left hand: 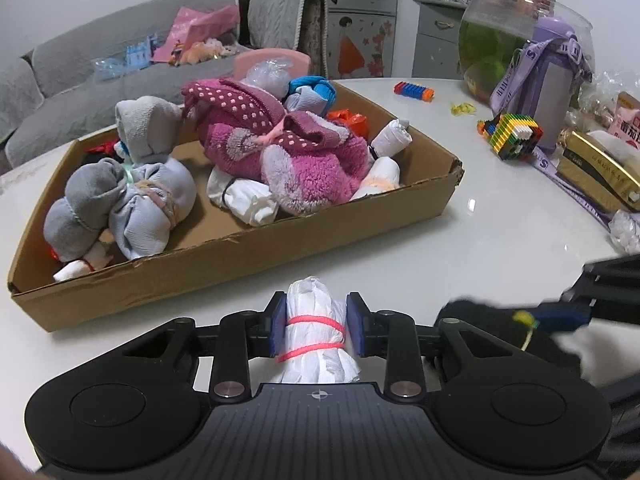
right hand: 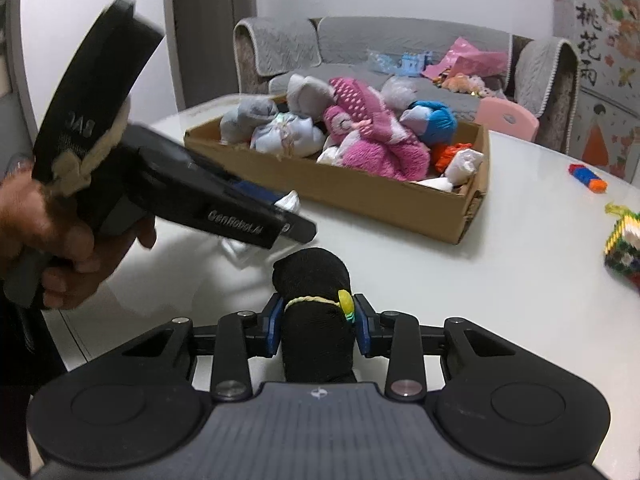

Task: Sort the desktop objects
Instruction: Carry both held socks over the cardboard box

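Fingers on my left gripper (left hand: 316,326) pinch a white bundle (left hand: 314,336) tied with pink string, which sits on the white table (left hand: 500,216) just in front of the cardboard box (left hand: 248,256) heaped with rolled socks and a pink fuzzy sock (left hand: 304,160). My right gripper (right hand: 318,328) has its blue pads pressed against both sides of a black rolled sock (right hand: 314,312) banded with a yellow tie, also down on the table, beside the left tool. I can see the left hand (right hand: 52,224) wrapped around its handle from the right camera.
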Demonstrator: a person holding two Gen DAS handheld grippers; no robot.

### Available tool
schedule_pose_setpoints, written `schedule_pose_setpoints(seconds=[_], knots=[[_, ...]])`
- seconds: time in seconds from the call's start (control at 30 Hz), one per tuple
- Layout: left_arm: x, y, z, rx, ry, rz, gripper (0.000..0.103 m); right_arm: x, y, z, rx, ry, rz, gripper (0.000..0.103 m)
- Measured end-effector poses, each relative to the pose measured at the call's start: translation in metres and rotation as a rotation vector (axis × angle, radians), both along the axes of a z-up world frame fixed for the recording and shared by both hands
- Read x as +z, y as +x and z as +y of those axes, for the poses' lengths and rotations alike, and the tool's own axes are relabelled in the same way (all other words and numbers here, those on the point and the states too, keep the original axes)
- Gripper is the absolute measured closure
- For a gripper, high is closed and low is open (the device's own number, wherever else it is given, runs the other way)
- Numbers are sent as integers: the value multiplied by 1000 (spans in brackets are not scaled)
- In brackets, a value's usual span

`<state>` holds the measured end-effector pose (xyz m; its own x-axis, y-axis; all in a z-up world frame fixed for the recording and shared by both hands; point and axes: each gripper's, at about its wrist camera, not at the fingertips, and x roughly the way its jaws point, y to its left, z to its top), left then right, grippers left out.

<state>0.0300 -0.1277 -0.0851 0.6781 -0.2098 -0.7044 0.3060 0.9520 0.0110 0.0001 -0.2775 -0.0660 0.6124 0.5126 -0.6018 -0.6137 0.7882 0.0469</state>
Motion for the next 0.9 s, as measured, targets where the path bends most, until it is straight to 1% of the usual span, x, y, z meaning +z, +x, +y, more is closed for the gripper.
schedule_pose_setpoints(seconds=[0.1, 0.17, 0.27, 0.37, 0.5, 0.6, 0.67, 0.73, 0.9], knots=[[6, -7, 6, 5, -23, -2, 65, 4, -2, -10, -30, 36, -7, 71], [14, -16, 11, 11, -25, -24, 65, 9, -3, -18, -56, 66, -19, 71], [35, -26, 27, 46, -36, -69, 65, 16, 0, -34, -98, 134, -21, 71], [61, -31, 48, 102, -45, -129, 65, 26, 5, -49, -152, 185, -47, 71], [99, -25, 74, 164, -62, -198, 65, 53, 12, -61, -193, 239, -116, 71], [119, -13, 79, 180, -43, -241, 65, 78, 21, -59, -187, 281, -166, 71], [126, -2, 79, 185, -45, -250, 65, 94, 31, -54, -179, 303, -201, 71], [126, 9, 76, 181, -47, -251, 65, 106, 43, -47, -172, 320, -225, 71], [116, 32, 63, 152, -52, -231, 65, 116, 82, -33, -165, 361, -232, 71]])
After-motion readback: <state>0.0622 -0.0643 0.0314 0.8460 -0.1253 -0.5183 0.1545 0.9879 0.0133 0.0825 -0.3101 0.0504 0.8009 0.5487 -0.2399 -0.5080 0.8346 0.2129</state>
